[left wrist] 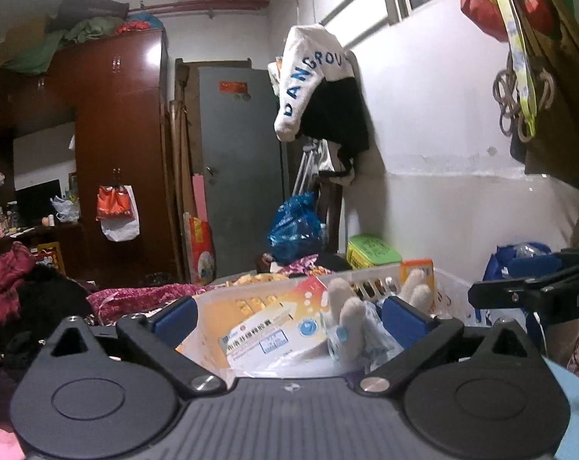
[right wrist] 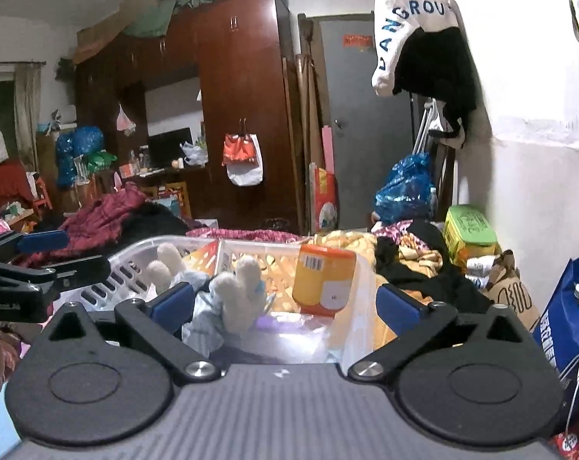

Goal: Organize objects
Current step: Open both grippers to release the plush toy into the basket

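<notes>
Two tools, both spread wide w/ nothing between the pads. My left tool (left wrist: 289, 316) sits low at the near side of the white plastic basket (right wrist: 247, 247), and my right tool (right wrist: 285, 303) is just beside it, aimed at the same basket from further right.

Nearest to me in the basket: a pale plush toy (right wrist: 236, 299), legs sticking up, on crinkly clear plastic. Left of it in the left view, a flat medicine box (left wrist: 278, 329) lying on its face. Behind, an orange carton (right wrist: 324, 281) stands upright near the basket's right wall, barcode side toward me.

My read: sorting hasn't properly begun, and the plush is the closest pick. To do it well I'd come in w/ one tool only, pinch a leg or the body rather than the plastic under it, and lift straight up so it doesn't drag the carton over. Soft toy will squash, so close fully.

Edges/room: basket rim is low on the near side, taller slotted wall at the back. The two tools are close together, so crossing paths is the main risk; left tool's arm already shows at the edge of the right view. Right of the basket it's crowded: dark clothes (right wrist: 423, 268), a green-lidded box (right wrist: 469, 234), blue bag (right wrist: 569, 329). Bed (left wrist: 143, 295) to the left is heaped w/ clothing, so free set-down room looks scarce. Beyond, wardrobe (right wrist: 232, 107) and grey door (right wrist: 370, 115).
</notes>
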The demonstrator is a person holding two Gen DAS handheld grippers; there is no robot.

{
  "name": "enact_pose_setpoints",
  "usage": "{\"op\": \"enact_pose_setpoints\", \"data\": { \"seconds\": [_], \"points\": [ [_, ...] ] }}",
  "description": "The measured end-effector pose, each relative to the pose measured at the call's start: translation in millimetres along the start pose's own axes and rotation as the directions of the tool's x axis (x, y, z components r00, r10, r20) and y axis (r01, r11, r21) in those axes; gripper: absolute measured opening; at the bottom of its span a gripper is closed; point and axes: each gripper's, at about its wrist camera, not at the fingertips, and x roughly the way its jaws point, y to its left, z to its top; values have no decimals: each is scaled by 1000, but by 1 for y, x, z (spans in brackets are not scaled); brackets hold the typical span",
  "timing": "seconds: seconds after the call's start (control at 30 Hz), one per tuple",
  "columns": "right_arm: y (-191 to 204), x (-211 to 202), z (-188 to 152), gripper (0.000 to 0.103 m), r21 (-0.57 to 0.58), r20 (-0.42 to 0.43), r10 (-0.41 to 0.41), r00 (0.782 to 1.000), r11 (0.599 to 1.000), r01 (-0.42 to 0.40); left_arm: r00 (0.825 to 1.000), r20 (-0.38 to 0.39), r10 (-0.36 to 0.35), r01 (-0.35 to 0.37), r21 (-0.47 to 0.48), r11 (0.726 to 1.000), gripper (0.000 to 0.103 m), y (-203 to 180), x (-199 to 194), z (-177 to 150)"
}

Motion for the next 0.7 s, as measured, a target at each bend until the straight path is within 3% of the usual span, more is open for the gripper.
{"op": "enact_pose_setpoints", "data": {
  "seconds": [0.7],
  "points": [
    [-2, 3, -3, 103, -5, -9, -10, 1000, 1000, 10, 999, -2, -38, 38, 8, 999, 103, -6, 1, -4]
  ]
}}
